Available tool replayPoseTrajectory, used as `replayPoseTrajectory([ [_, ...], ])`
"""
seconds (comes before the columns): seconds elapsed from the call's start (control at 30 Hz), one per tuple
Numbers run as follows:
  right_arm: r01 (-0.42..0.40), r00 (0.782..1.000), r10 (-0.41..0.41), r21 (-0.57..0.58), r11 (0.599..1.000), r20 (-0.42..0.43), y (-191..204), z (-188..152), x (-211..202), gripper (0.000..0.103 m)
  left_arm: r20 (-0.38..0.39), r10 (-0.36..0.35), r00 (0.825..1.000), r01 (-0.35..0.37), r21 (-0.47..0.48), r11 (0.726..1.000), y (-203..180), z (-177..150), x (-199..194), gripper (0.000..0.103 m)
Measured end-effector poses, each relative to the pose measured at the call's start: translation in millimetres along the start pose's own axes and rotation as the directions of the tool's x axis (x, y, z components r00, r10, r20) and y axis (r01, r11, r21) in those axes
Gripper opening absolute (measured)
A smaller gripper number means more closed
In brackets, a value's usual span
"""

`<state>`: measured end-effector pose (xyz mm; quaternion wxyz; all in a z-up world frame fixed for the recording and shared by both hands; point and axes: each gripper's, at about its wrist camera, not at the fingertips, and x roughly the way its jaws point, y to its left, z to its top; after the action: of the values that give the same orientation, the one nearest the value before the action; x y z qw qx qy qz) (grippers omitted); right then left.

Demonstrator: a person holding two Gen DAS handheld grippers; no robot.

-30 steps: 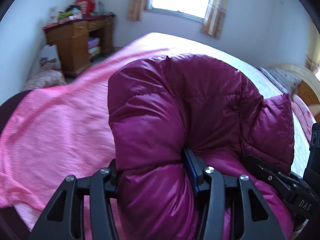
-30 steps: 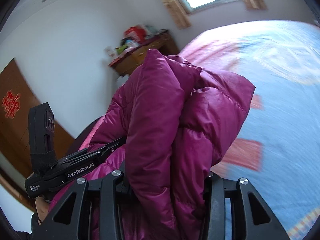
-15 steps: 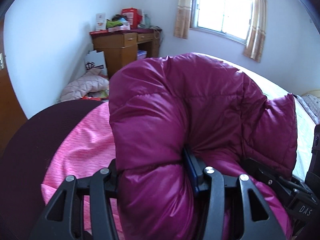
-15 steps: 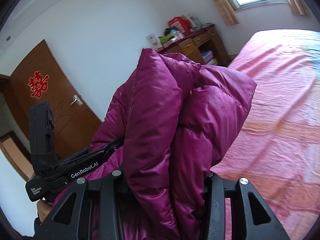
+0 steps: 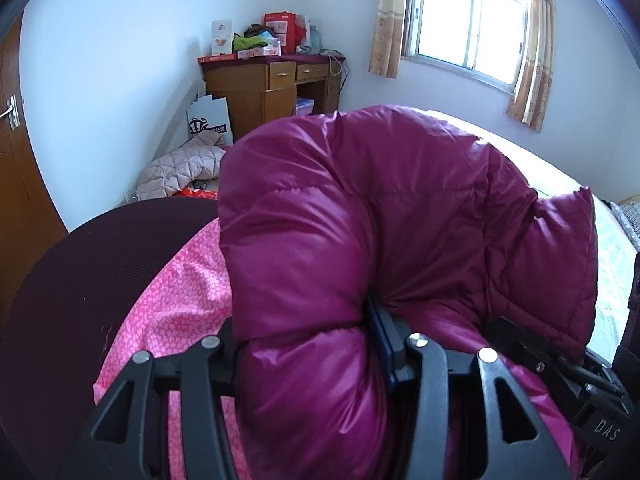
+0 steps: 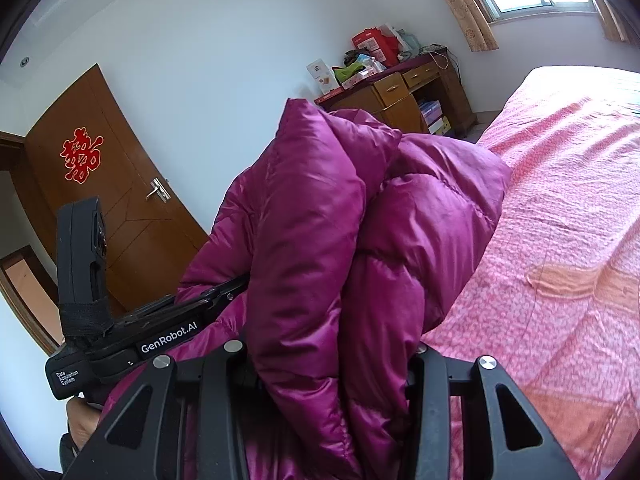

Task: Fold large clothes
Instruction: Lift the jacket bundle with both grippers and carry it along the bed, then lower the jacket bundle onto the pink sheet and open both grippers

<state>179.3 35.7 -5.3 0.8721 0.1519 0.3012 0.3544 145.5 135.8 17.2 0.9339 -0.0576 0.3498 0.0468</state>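
Two grippers, one garment: bedroom scene with pink-covered bed, wooden desk against the far wall, brown door at left. Magenta down jacket, bunched and doubled over, held up off the bed between both tools, filling the centre of each wrist view. Left gripper clamped on a thick puffed roll of the jacket, jaws held fairly wide by the padding. Right gripper clamped likewise on two stacked layers, just beside the left tool's body, visible at lower left of the right wrist view. Step in hand, judged from the lifted and gathered cloth: carrying or repositioning the jacket mid-fold, not yet laid flat. Next move, by the same judgement: lowering onto a bare stretch of bedcover, keeping both grips firm on slippery, springy fabric, then spreading and squaring the layers before release.
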Motion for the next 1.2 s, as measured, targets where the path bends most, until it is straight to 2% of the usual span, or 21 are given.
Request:
replayPoseTrajectory([
  [0.37, 0.121, 0.991, -0.126, -0.121, 0.985, -0.041, -26.0, 4.0, 49.7, 0.040, -0.069, 0.080, 0.994, -0.079, 0.019, 0.997, 0.4, -0.5, 50.9, 0.051],
  [0.5, 0.128, 0.988, -0.136, -0.109, 0.986, -0.078, -45.7, 3.2, 68.0, 0.040, -0.072, 0.099, 0.993, -0.097, 0.031, 0.995, 2.5, -2.5, 58.9, 0.055],
  [0.63, 0.081, 0.990, -0.081, -0.005, 0.997, -0.117, -69.9, -1.2, 74.6, 0.043, -0.070, 0.121, 0.990, -0.118, 0.046, 0.992, -4.5, -4.0, 64.2, 0.062],
  [0.7, 0.066, 0.989, -0.059, 0.052, 0.996, -0.135, -81.1, -1.2, 75.2, 0.053, -0.067, 0.115, 0.991, -0.112, 0.050, 0.992, -3.9, -5.6, 64.2, 0.066],
  [0.83, 0.015, 0.991, 0.007, 0.158, 0.987, -0.136, -99.1, -4.9, 63.9, 0.057, -0.069, 0.088, 0.994, -0.088, 0.009, 0.996, 13.2, -9.2, 68.0, 0.086],
  [0.9, 0.025, 0.993, -0.006, 0.164, 0.986, -0.118, -99.1, -9.9, 49.2, 0.058, -0.081, 0.070, 0.994, -0.071, -0.009, 0.997, 16.5, -8.9, 69.3, 0.086],
  [1.0, 0.132, 0.991, -0.128, 0.114, 0.985, -0.043, -84.8, -14.2, 15.7, 0.058, -0.072, 0.090, 0.993, -0.090, 0.010, 0.996, 12.3, -8.2, 67.5, 0.086],
  [1.07, 0.225, 0.972, -0.228, 0.061, 0.973, 0.049, -68.0, -11.8, -13.6, 0.057, -0.066, 0.099, 0.993, -0.098, 0.017, 0.995, 9.6, -8.5, 67.4, 0.086],
  [1.17, 0.262, 0.960, -0.256, -0.045, 0.964, 0.115, -32.9, -4.7, -35.8, 0.042, -0.066, 0.097, 0.993, -0.097, 0.012, 0.995, 9.2, -9.6, 67.2, 0.086],
  [1.2, 0.261, 0.961, -0.250, -0.086, 0.962, 0.122, -19.7, -3.2, -37.1, 0.042, -0.065, 0.099, 0.993, -0.098, 0.012, 0.995, 9.3, -9.7, 67.2, 0.086],
])
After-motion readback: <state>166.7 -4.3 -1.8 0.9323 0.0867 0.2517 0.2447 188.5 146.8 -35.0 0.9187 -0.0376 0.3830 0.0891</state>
